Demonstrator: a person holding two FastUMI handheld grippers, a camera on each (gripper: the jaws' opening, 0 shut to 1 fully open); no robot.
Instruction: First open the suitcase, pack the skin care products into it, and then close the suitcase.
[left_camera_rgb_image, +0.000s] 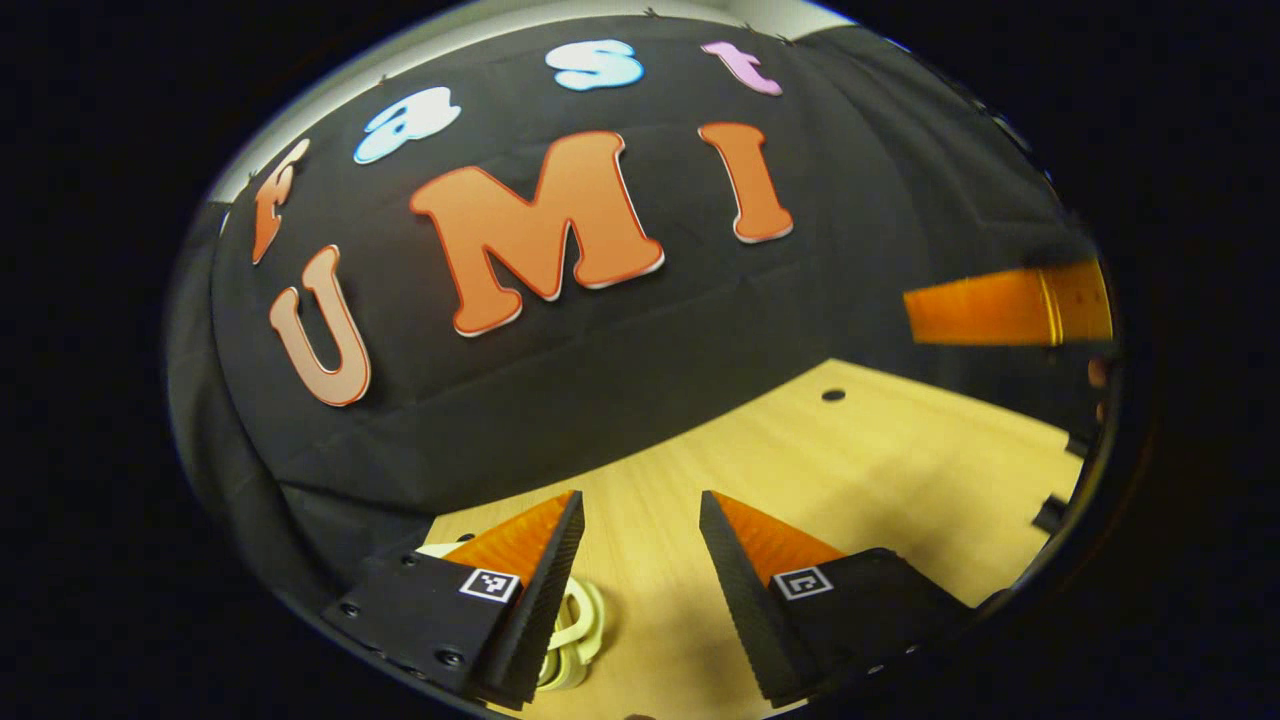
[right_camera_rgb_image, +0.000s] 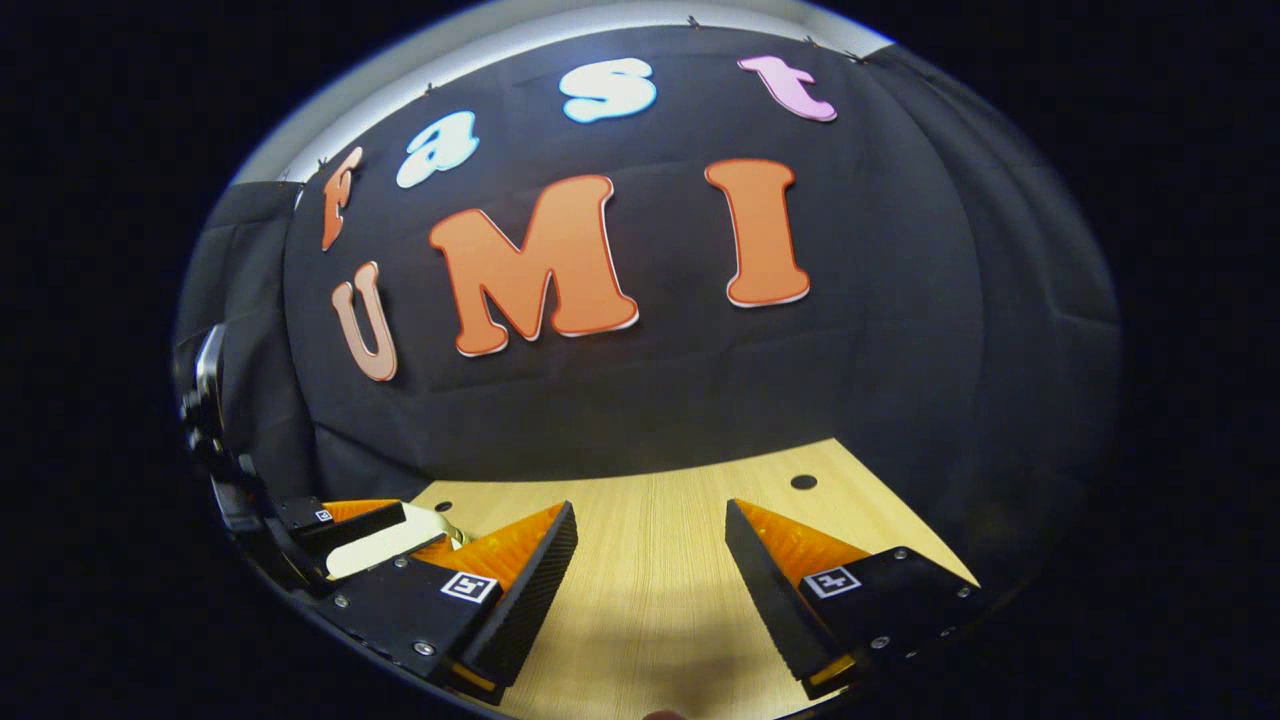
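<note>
In the left gripper view my left gripper (left_camera_rgb_image: 640, 500) hangs open over the wooden table (left_camera_rgb_image: 880, 470), with nothing between its fingers. A cream-coloured looped object (left_camera_rgb_image: 578, 632) lies on the table, partly hidden under the left-hand finger; I cannot tell what it is. In the right gripper view my right gripper (right_camera_rgb_image: 650, 505) is also open over bare wood (right_camera_rgb_image: 650, 590). At that view's far left the other gripper's finger (right_camera_rgb_image: 350, 518) sits just above a cream-coloured piece (right_camera_rgb_image: 385, 545). One finger of the right gripper (left_camera_rgb_image: 1000, 312) juts in at the right edge of the left gripper view.
The black cloth wall (right_camera_rgb_image: 650, 400) closes the table's far side, a short way ahead of both grippers. Small round holes (right_camera_rgb_image: 803, 482) (left_camera_rgb_image: 833, 395) mark the tabletop. The table's right edge (left_camera_rgb_image: 1060, 480) runs near dark fittings.
</note>
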